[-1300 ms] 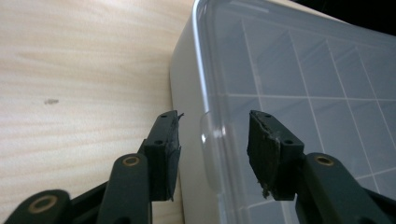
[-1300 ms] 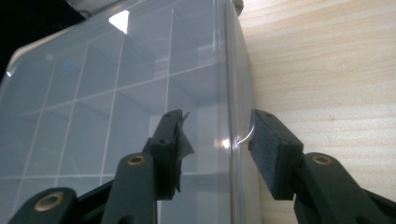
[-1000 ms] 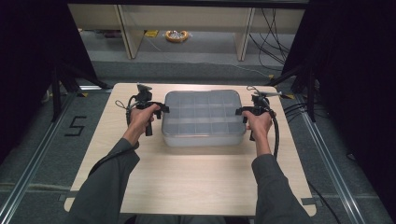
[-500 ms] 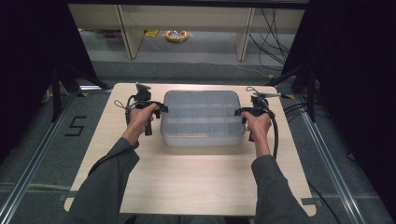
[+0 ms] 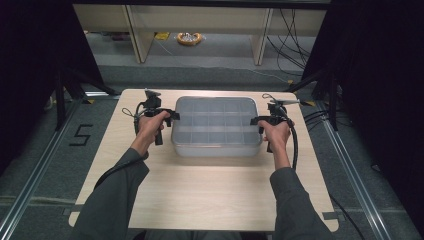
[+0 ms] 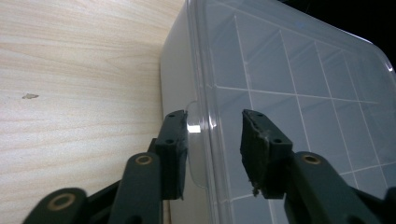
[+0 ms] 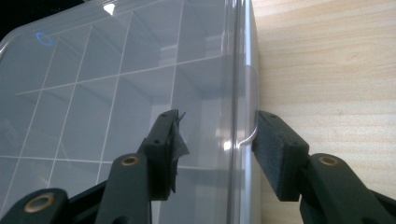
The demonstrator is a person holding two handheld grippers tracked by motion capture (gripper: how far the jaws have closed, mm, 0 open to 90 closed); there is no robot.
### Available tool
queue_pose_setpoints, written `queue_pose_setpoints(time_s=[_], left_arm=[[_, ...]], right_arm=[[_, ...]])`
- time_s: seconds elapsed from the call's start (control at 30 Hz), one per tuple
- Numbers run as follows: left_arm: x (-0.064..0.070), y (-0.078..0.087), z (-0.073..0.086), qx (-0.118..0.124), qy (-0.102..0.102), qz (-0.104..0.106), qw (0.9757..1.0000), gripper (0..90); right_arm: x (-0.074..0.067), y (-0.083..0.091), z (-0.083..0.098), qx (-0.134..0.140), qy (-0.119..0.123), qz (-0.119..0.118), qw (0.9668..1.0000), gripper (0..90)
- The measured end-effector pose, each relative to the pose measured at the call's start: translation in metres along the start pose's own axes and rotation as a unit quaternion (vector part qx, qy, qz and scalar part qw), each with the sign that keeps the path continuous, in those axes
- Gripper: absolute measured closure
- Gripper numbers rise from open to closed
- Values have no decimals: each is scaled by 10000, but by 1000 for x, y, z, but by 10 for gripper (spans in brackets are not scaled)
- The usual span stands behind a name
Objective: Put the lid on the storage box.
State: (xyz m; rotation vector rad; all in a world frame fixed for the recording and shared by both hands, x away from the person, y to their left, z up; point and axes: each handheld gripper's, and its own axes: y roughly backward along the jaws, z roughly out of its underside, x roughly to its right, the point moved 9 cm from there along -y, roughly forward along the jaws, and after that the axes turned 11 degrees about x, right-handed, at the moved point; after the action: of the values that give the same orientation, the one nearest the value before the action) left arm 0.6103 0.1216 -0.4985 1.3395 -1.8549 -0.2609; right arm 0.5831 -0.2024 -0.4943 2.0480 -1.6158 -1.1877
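Tongs (image 6: pixel 214 140) astride clear box (image 6: pixel 299 93) rim

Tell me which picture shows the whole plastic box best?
The high view: the whole clear box sits on the table between both grippers. The left gripper view and right gripper view show just one edge each, with some dividers.

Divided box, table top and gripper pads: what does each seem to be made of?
The box looks like clear, slightly frosted plastic: its inner dividers and the wood beside it show through, and its lid glints. The table appears to be pale wood or wood-look laminate, with visible grain and a matte finish. The pads look like black foam or rubber, dull and rough-edged.
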Motion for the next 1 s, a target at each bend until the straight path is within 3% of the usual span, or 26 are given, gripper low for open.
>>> queue_pose_setpoints(time_s=[0.07, 0.1, 0.2, 0.27, 0.33, 0.37, 0.4, 0.43, 0.47, 0.5, 0.6, 0.67, 0.73, 0.77, 0.8, 0.9, 0.93, 1.0], left_arm=[[0, -1, 1, 6, -21, 30, 10000, 569], [2, -2, 2, 28, -7, 58, 10000, 576], [6, -1, 2, 20, -190, -66, 9998, 560], [8, -1, 2, 16, -222, -56, 9997, 557], [10, -2, 3, -9, -233, -32, 9997, 557], [11, -3, 4, -45, -292, -49, 9996, 553], [11, -4, 5, -31, -297, -79, 9995, 542], [11, -5, 4, -11, -280, -75, 9996, 537], [10, -5, 4, -24, -231, -80, 9997, 536], [10, -6, 3, -7, -209, -84, 9997, 540], [9, -5, 3, -1, -163, -93, 9998, 541], [8, -5, 2, 4, -167, -73, 9998, 542], [8, -5, 2, 1, -167, -62, 9998, 549], [8, -5, 2, 6, -166, -60, 9998, 547], [8, -5, 2, 7, -152, -52, 9999, 540], [8, -4, 2, -7, -143, -48, 9999, 528], [7, -3, 2, -1, -147, -33, 9999, 525], [5, 0, 0, 34, -104, -72, 9999, 488]], right_arm=[[0, -1, -1, 55, -11, -9, 10000, 524], [2, 0, -1, 76, 136, -57, 9999, 522], [3, -1, 0, 61, 180, -60, 9998, 518], [2, -2, -2, 135, 31, -5, 9999, 511], [3, -2, -2, 155, 44, -18, 9999, 511], [3, -2, -3, 168, -125, 174, 9996, 513], [4, -2, -5, 218, -163, 138, 9995, 515], [2, -2, -5, 233, -176, -13, 9996, 516], [5, -2, -5, 214, -76, 37, 9997, 517], [5, -3, -4, 143, -158, 199, 9996, 517], [2, -4, -5, 177, -181, 75, 9997, 514], [4, -4, -4, 134, -38, 113, 9998, 506], [4, -4, -3, 102, 82, -46, 9999, 501], [7, -4, -3, 90, 178, -16, 9998, 502], [3, -4, -2, 108, -87, -42, 9999, 499], [4, -3, -1, 89, 24, -146, 9998, 470], [2, -4, 0, 132, -168, -135, 9997, 443], [8, 0, -1, 82, -61, 55, 9999, 425]])
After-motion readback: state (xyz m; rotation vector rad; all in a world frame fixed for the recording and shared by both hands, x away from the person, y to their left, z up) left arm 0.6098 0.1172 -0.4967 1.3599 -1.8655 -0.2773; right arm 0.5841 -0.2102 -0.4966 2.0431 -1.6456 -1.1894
